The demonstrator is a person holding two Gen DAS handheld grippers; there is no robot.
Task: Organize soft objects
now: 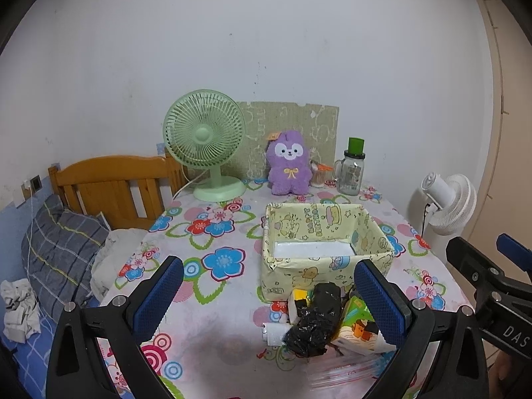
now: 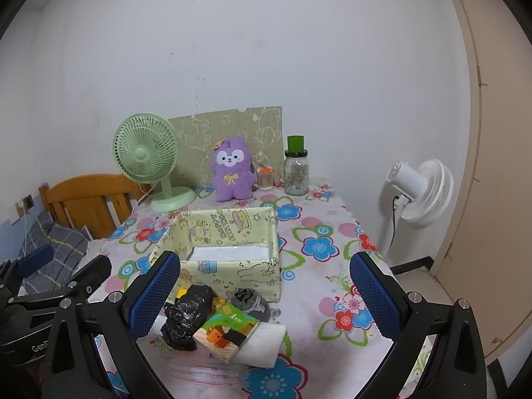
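An empty yellow cartoon-print box [image 1: 332,261] [image 2: 232,271] stands mid-table. Just in front of it is a heap: a crumpled black plastic bag [image 1: 316,322] [image 2: 188,316], a green tissue pack [image 1: 360,329] [image 2: 227,329], a white foam piece [image 1: 276,332] [image 2: 266,342] and a grey cloth [image 2: 249,301]. A purple plush [image 1: 288,163] [image 2: 231,169] sits upright at the back. My left gripper [image 1: 267,264] hovers open above the heap's left side. My right gripper [image 2: 264,258] is open too, and the heap lies below its left finger. Both hold nothing.
At the table's back stand a green desk fan [image 1: 206,146], a glass jar with a green lid [image 1: 350,173] and a cardboard panel [image 1: 299,126]. A white floor fan [image 2: 422,193] stands off the right edge. A bed with a wooden headboard [image 1: 109,186] lies to the left.
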